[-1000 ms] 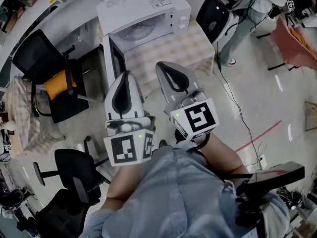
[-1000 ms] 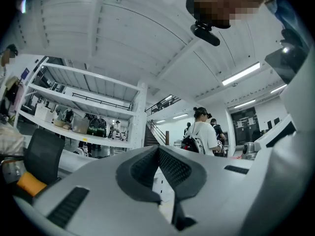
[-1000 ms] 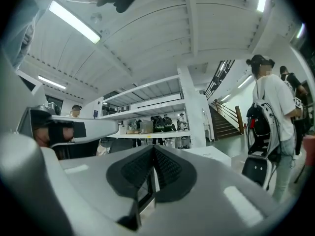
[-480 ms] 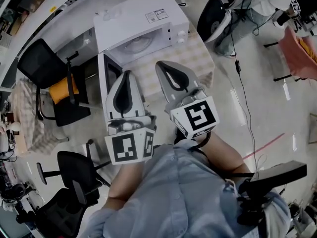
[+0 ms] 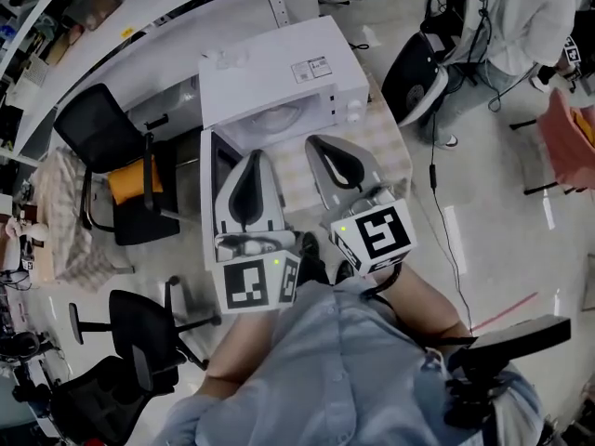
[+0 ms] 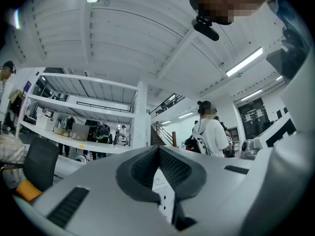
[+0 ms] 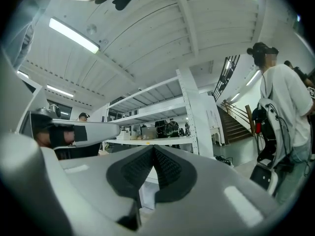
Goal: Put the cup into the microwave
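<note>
1. The left gripper (image 5: 253,156) and the right gripper (image 5: 323,142) are both closed and empty, held side by side.
2. Just ahead of them stands the microwave (image 5: 279,68), with its door (image 5: 217,170) swung open on the left claw's side.
3. No cup shows in any view, so I cannot place it.
4. This looks like the approach. Next, find the cup and open a claw.

The left gripper (image 5: 253,156) and right gripper (image 5: 319,142) are covering much of the checked table (image 5: 390,145) before the microwave (image 5: 279,68).
</note>
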Motion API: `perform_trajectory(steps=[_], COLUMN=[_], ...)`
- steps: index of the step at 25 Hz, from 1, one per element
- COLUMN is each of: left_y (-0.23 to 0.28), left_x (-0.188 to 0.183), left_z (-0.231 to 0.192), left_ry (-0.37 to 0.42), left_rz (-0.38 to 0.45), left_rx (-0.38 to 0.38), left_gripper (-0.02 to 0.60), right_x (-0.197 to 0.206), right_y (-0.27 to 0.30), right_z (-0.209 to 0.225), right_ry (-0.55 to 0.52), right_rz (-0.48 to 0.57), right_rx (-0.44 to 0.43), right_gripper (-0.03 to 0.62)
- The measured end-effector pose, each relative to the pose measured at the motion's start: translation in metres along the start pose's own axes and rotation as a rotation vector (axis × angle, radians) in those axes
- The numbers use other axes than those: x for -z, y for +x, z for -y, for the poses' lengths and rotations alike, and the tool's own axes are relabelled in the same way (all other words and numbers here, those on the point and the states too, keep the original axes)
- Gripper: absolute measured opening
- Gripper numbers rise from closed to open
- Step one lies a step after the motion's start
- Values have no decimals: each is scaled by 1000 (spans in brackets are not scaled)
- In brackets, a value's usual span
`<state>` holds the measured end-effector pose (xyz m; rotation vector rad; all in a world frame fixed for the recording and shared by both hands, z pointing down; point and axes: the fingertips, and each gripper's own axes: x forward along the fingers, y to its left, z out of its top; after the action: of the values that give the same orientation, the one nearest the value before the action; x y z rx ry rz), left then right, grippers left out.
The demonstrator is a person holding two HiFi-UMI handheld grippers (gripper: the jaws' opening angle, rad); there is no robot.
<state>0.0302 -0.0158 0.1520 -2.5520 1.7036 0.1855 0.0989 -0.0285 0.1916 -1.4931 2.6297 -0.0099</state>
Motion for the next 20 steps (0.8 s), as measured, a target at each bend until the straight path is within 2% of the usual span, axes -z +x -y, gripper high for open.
perform_trajectory(steps=[8,20], left_y=[17,74], left_x=[10,28], left_z=[-20,-85], left_ry=[-33,-63], left_rz=[33,22], left_rx=[-33,-92], left_gripper=[6,6], right_x=[5,21], right_y=[24,105], right_z=[6,15], right_ry=[-41,-45], right_rz=[-11,-38], right_rx=[-31,-81], right_gripper=[2,2])
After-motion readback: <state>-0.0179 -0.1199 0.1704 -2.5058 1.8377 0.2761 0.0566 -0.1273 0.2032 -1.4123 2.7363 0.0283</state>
